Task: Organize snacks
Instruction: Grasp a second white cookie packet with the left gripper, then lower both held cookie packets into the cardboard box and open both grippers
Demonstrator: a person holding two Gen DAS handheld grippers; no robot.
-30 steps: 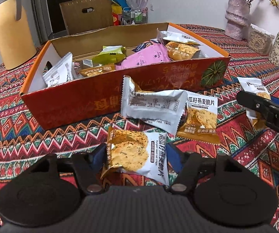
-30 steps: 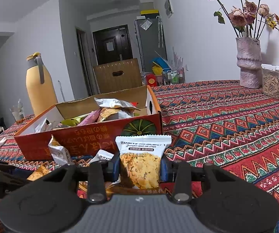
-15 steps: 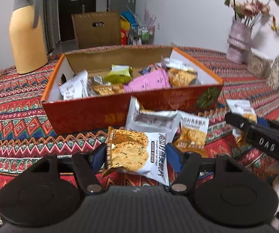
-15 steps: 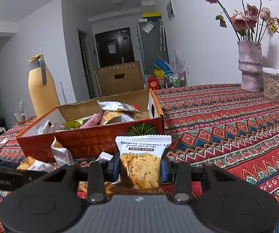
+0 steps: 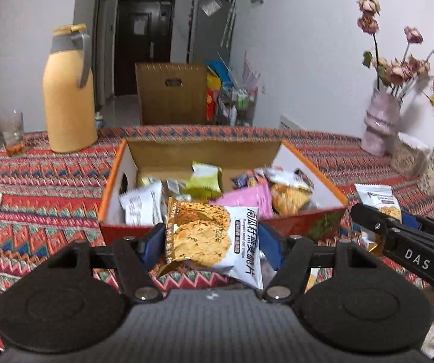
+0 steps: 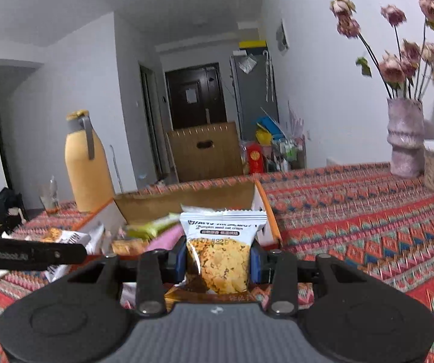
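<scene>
Two grippers, one packet each. In the left wrist view the left gripper (image 5: 211, 242) sits bottom centre, blue pads clamped on the sides of a pumpkin seed oat crisp packet (image 5: 214, 239). That packet lies sideways, long axis running left-right across the frame and tilted a bit down to the right, its printed text turned on end. It's held up off the cloth, in front of the near wall of the box.

The right gripper (image 6: 218, 260) is clenched on a second oat crisp packet (image 6: 220, 251) — this one stands upright, long axis vertical, crimped top edge up, dead centre low in the right wrist view. You can spot the same gripper at the right edge of the left view too.

Behind both is one orange cardboard box (image 5: 114, 169), open on top, mid-frame, with a jumble of snacks inside: I count a green packet (image 5: 205, 178), a pink packet (image 5: 247, 198), a white packet (image 5: 141, 205) and more I can't separate.

All this on a patterned tablecloth (image 5: 44, 181). Further back — one yellow jug (image 5: 67, 90) upper left, one glass (image 5: 11, 130) beside it, one pink vase (image 5: 380, 127) of dried flowers on the right.
</scene>
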